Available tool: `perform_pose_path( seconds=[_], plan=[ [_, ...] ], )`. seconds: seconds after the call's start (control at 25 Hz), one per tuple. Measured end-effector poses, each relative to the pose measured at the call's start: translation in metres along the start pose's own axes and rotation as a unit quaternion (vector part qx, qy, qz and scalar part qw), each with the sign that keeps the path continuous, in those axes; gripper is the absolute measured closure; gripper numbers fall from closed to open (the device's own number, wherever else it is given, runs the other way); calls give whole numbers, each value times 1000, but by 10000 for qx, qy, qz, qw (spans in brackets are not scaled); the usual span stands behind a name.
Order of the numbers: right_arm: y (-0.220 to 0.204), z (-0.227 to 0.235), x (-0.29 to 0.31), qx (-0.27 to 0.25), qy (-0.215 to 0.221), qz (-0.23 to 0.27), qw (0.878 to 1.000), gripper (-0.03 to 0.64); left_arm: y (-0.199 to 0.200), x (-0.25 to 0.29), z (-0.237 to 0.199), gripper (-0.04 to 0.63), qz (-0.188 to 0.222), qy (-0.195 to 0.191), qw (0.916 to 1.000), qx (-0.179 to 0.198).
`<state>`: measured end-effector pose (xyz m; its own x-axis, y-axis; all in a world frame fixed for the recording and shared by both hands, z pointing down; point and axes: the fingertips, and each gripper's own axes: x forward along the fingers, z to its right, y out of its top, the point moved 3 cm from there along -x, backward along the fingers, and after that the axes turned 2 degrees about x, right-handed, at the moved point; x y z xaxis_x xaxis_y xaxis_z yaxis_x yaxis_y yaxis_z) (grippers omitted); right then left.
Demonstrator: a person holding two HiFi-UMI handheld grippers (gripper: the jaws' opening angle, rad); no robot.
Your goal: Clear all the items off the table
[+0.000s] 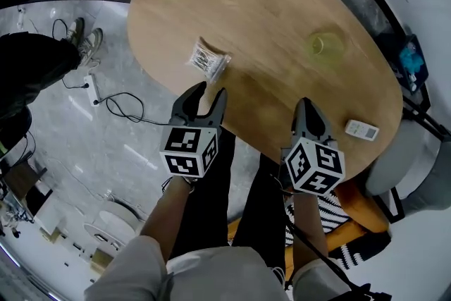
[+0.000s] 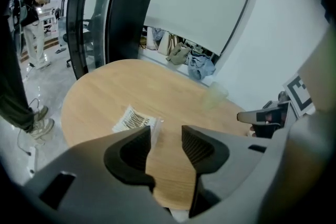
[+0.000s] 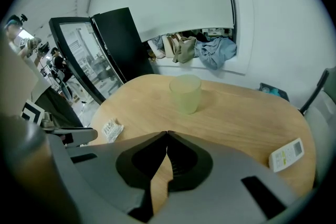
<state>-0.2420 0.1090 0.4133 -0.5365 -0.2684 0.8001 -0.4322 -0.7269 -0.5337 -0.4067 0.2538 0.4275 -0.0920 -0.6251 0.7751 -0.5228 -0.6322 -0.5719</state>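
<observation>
An oval wooden table (image 1: 268, 3) holds a clear packet of thin sticks (image 1: 207, 58) near its left edge, a translucent yellow-green cup (image 1: 326, 46) toward the right, and a white remote (image 1: 361, 129) at the near right edge. My left gripper (image 1: 211, 89) hovers just short of the packet (image 2: 135, 119); its jaws stand apart with nothing between them (image 2: 166, 131). My right gripper (image 1: 308, 103) is over the table's near edge, left of the remote (image 3: 287, 153), its tips touching and empty (image 3: 167, 134). It points toward the cup (image 3: 185, 93).
A person in dark trousers (image 1: 35, 67) stands at the left on the grey floor, near a power strip and cables (image 1: 113, 102). A chair with a striped cushion (image 1: 352, 215) sits under the table's near right. A black cabinet (image 2: 126, 18) and heaped bags (image 3: 194, 50) lie beyond.
</observation>
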Motion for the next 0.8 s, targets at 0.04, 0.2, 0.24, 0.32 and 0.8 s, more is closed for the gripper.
perform_pose_path(
  seconds=[0.04,0.2,0.24,0.32,0.8],
  plan=[
    [-3,0,2,-2,-4,-35,10000,592,0,4,-4,405,-24,26,10000,63],
    [-13,-4,12,-15,0,-190,9998,592,2,19,-23,310,-102,158,9992,366],
    [-15,-5,14,-11,5,-220,9998,592,2,23,-27,293,-149,186,9987,450],
    [-18,-5,18,7,10,-263,9997,592,2,31,-34,267,-263,238,9977,572],
    [-18,-4,37,189,-39,-354,9992,593,-1,69,-60,233,-898,385,9872,1259]
  ],
)
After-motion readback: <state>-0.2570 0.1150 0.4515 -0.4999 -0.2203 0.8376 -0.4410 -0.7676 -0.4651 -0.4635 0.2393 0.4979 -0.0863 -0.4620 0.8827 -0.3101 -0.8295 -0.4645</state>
